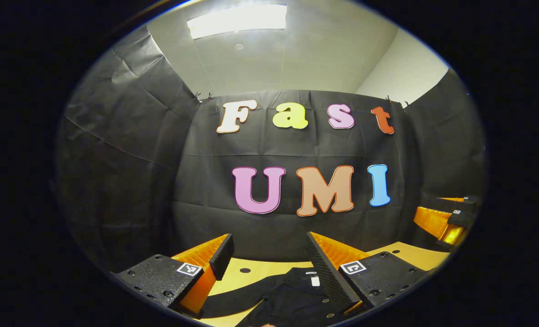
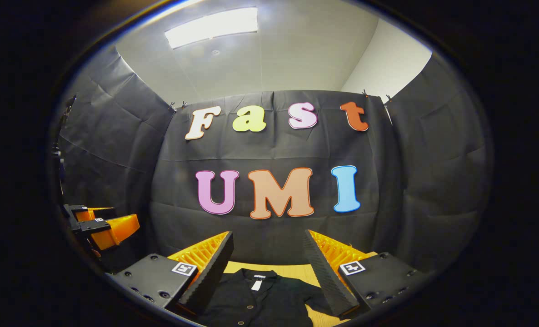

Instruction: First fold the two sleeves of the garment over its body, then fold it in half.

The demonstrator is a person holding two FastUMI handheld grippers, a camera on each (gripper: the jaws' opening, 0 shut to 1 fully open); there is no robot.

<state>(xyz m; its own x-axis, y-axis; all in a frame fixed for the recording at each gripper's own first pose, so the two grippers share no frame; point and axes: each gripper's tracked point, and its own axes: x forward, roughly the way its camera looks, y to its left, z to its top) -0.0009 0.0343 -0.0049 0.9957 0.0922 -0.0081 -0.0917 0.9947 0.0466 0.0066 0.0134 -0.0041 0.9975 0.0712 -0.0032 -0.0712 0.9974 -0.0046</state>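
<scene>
A black buttoned shirt (image 1: pixel 292 295) lies flat on the wooden table (image 1: pixel 415 254), its collar and white tag toward the far wall. One sleeve stretches out to the left in the left gripper view. My left gripper (image 1: pixel 269 245) hangs open above the shirt, nothing between its fingers. In the right gripper view the same shirt (image 2: pixel 260 299) lies below my right gripper (image 2: pixel 267 243), which is open too and holds nothing. The right gripper (image 1: pixel 451 220) shows at the right edge of the left gripper view; the left gripper (image 2: pixel 101 225) shows at the left edge of the right gripper view.
Black cloth walls close the booth on three sides, right behind the table's far edge (image 2: pixel 269 267). The tabletop has small dark holes (image 1: pixel 245 270). A ceiling light (image 1: pixel 237 20) shines overhead.
</scene>
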